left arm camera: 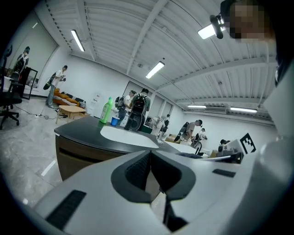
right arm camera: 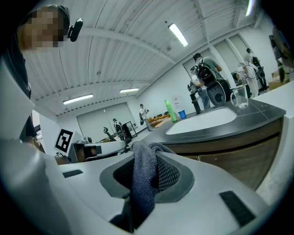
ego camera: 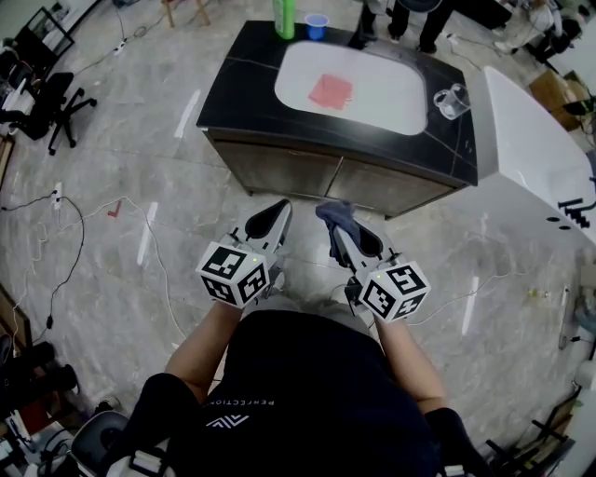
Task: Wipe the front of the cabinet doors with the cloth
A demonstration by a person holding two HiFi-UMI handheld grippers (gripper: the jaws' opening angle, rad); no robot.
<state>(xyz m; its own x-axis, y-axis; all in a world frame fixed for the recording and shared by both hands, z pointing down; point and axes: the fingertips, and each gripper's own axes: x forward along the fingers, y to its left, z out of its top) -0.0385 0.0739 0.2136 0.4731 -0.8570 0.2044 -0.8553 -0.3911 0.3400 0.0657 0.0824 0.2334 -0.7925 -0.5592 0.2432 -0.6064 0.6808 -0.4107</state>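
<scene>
The right gripper (right arm camera: 146,158) is clamped on a dark grey-blue terry cloth (right arm camera: 142,181). The cloth stands up between its jaws and spills back down the gap behind them. From the head view, this gripper hangs in front of the cabinet (ego camera: 340,177), opposite the seam between the two brown cabinet doors (ego camera: 279,170). The cloth is near the doors but apart from them.

The left gripper (left arm camera: 150,155) is held just beside the right one, on the same side of the cabinet. Its jaws are closed tip to tip with nothing between them, and it points towards the left-hand door.

On top of the cabinet, a black countertop (ego camera: 244,70) surrounds a white basin (ego camera: 382,107), and a pink square piece (ego camera: 331,90) lies flat in the basin. A green bottle (ego camera: 284,17) and a blue cup (ego camera: 317,25) stand at the cabinet's far edge. A clear glass mug (ego camera: 452,100) stands at its right end.

A white table (ego camera: 531,149) sits just beside that right end. Cables trail across the grey floor (ego camera: 140,186) to the left of the cabinet
</scene>
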